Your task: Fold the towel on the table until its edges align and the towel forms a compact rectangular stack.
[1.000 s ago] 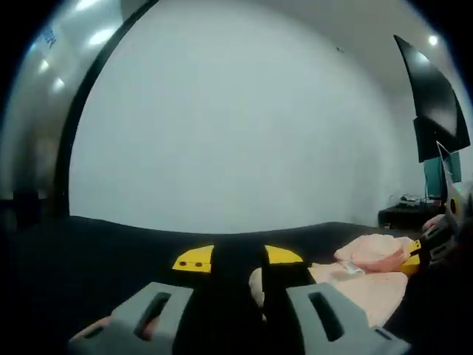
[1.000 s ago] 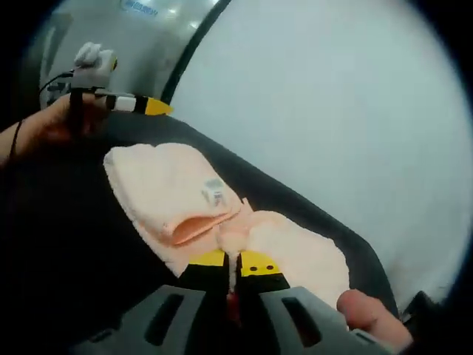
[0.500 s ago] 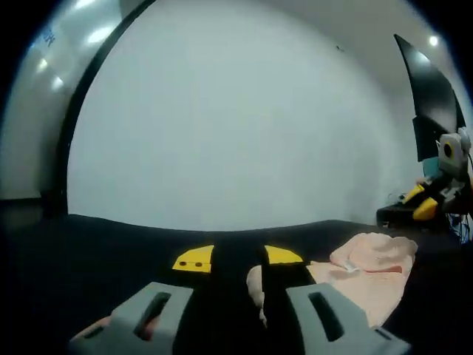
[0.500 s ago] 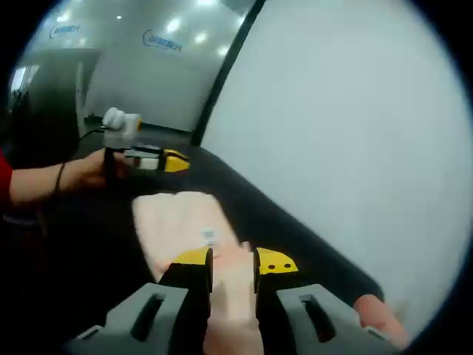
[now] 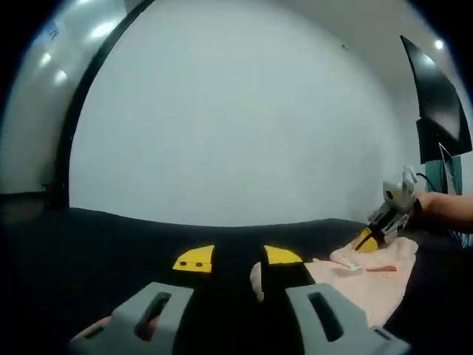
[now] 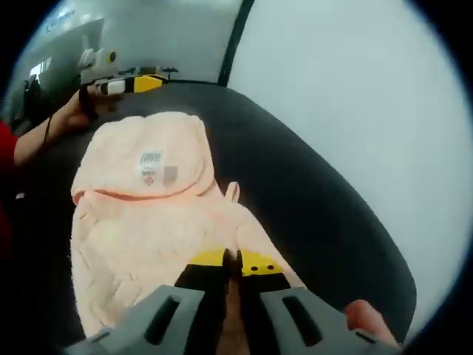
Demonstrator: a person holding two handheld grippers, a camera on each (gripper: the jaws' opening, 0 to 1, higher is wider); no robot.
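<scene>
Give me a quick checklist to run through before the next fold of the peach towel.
1. Right tongs grip: ok, jaws shut on the near edge of the towel.
2. Left tongs grip: not ok, jaws stand apart, a towel corner beside the right-hand jaw, not pinched.
3. Towel on the black table: ok, all of it rests on the cloth.
4. Edges aligned: not ok, the far flap with the label lies folded over, rumpled, with uneven borders.
5. Compact rectangular stack: not ok, the outline is irregular.
6. Person's hand holding the left tongs at the towel's far end: cannot tell whether it touches the towel.
</scene>
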